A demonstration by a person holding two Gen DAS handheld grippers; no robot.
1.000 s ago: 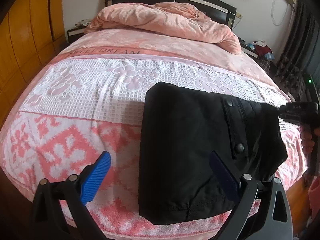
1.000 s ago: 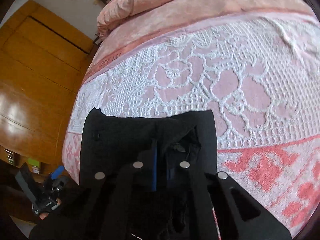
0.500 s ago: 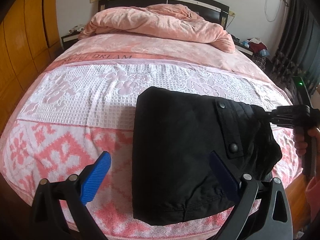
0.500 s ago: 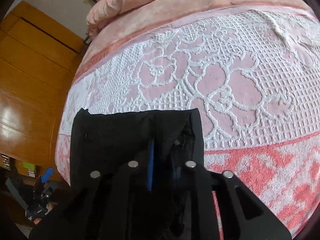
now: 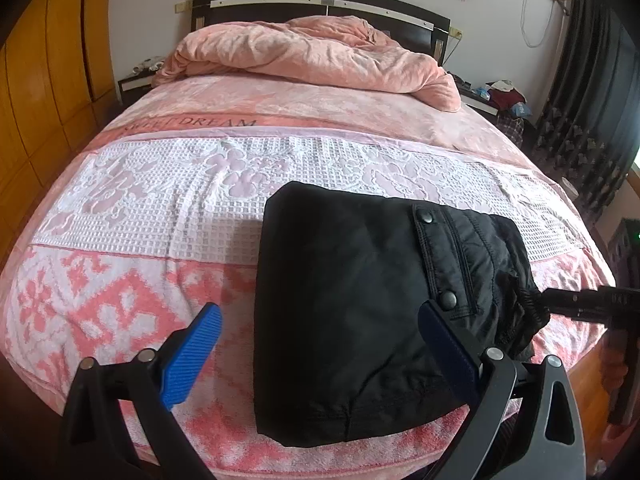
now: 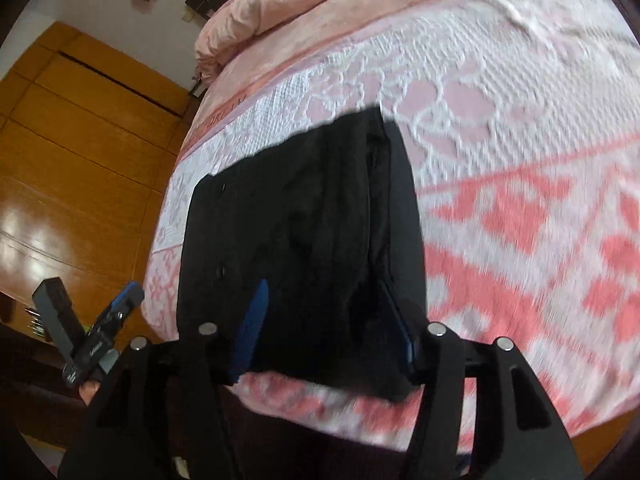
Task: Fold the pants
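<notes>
The left claw (image 5: 320, 344) hangs spread wide and empty, and the folded black pants (image 5: 372, 292) lie just beyond its tips on the bedspread (image 5: 132, 208). The right claw (image 6: 328, 324) is opening, its pads apart over the pants' near edge, gripping nothing. Beyond both lies a bunched pink duvet (image 5: 312, 56).

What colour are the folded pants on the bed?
Black; the pants show best in the left wrist view.

One pants (image 5: 360, 296), two tools (image 5: 320, 348) (image 6: 328, 320), one bed (image 5: 132, 216), one quilt (image 5: 312, 56).
</notes>
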